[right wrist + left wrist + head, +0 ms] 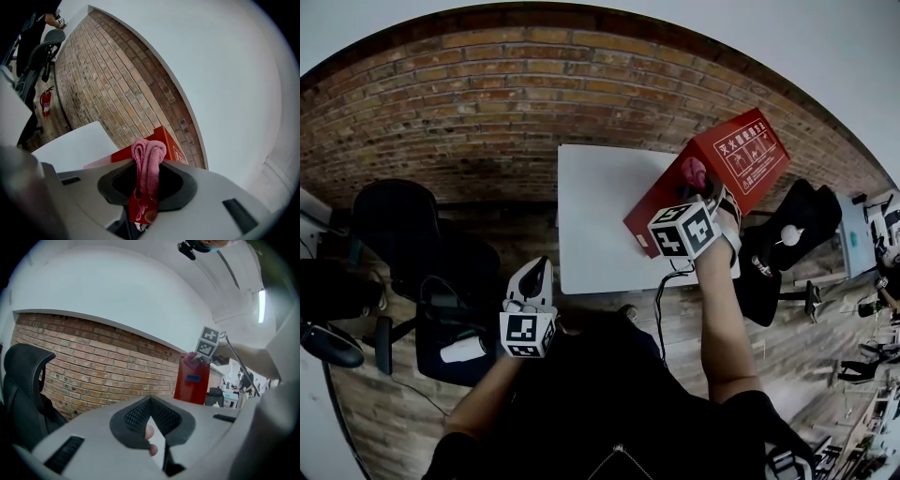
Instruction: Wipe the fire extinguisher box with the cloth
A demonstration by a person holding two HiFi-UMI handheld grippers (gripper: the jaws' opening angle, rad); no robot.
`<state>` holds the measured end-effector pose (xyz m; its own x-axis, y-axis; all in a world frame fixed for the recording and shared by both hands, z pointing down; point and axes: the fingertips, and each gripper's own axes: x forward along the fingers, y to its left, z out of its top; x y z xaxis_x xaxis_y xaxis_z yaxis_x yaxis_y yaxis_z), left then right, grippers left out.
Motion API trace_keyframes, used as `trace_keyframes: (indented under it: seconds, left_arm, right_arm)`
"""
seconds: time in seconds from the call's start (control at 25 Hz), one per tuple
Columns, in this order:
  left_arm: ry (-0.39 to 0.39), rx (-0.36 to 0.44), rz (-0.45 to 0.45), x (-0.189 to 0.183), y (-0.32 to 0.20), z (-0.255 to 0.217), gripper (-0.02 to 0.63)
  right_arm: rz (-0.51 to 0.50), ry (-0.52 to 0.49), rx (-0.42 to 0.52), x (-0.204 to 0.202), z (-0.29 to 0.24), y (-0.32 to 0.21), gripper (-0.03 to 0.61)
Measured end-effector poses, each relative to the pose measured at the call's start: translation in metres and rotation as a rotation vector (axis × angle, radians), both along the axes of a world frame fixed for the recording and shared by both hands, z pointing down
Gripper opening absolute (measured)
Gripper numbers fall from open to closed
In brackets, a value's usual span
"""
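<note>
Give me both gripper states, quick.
Left gripper: closed, holding nothing.
Right gripper: closed on the pink cloth, up against the red fire extinguisher box.

Office space; brick wall [487, 94], black swivel chairs [394, 214], white table [600, 206], plank floor [792, 328]

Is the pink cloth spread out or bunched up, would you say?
Bunched: the cloth hangs folded in the right gripper.
</note>
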<state>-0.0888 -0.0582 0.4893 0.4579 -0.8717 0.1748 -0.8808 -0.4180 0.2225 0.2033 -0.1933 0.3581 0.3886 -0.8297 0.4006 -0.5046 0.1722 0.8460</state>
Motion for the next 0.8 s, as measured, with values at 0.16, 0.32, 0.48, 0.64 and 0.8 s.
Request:
trace_keyframes:
  seconds: [0.16,0.32,0.48,0.64,0.8]
  left_arm:
    - [0.002,0.003,-0.018,-0.007,0.0,0.001,0.029]
    - [0.005,0.001,-0.026,-0.012,0.0,0.001,0.029]
    - [0.006,-0.008,-0.03,-0.014,0.002,0.004,0.029]
    - [0.007,-0.012,-0.035,-0.015,0.003,0.006,0.029]
    - [0.009,-0.011,-0.032,-0.016,0.004,0.004,0.029]
  right_arm:
    - [-0.006,0.003,-0.004,-0.006,0.0,-0.009,0.106]
    - [-0.016,0.006,-0.01,-0.013,0.001,-0.02,0.106]
    - [-0.019,-0.003,-0.018,-0.019,0.001,-0.028,0.106]
    - [-0.013,-0.008,-0.03,-0.021,0.003,-0.032,0.106]
    - [-0.009,-0.009,-0.034,-0.022,0.008,-0.032,0.106]
